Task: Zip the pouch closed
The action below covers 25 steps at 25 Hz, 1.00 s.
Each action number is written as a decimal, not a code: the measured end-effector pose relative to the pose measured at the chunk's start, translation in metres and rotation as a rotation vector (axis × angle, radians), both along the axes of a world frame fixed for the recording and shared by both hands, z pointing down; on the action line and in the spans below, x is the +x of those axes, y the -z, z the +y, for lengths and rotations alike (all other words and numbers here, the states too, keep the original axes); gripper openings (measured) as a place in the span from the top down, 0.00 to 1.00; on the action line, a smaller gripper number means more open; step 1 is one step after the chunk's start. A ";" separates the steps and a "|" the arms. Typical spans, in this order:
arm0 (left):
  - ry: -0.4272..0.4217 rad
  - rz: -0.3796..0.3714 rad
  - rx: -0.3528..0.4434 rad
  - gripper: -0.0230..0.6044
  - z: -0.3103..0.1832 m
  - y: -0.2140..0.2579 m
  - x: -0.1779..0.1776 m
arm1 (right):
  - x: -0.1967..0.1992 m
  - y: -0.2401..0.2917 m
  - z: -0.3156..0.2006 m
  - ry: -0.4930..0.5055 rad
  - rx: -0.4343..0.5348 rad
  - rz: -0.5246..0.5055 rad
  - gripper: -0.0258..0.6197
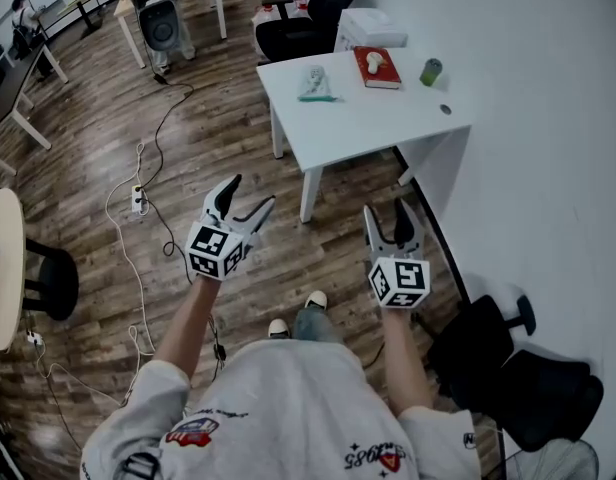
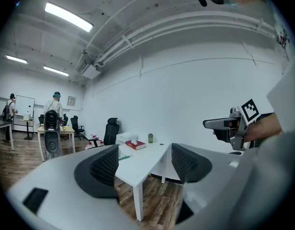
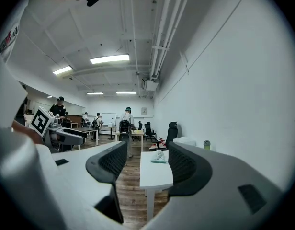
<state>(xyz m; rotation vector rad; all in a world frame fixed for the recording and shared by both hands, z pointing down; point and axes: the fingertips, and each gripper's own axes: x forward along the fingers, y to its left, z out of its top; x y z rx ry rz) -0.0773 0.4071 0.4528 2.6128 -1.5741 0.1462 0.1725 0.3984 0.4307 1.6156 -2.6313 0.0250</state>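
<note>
Distance is your first hazard: you stand well apart from the white worktop (image 1: 358,118), and the pouch (image 1: 316,83) lies untouched near its left edge, with a red book (image 1: 377,67) close by. Your left gripper (image 1: 250,194) and right gripper (image 1: 387,213) both hang over the wooden floor, fingers spread, nothing between them. The pouch looks soft and light, so if you tug the zip with one gripper alone, it will likely slide along the worktop or off that near edge; pin it with the other first. The zip tab is too small to make out from here, so you may clamp fabric instead. Mind the cables (image 1: 138,198) on the floor to your left.
</note>
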 end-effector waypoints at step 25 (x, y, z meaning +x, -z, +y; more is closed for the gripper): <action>0.075 0.015 0.000 0.44 -0.218 -0.003 0.053 | 0.038 -0.008 -0.245 0.108 0.006 -0.025 0.57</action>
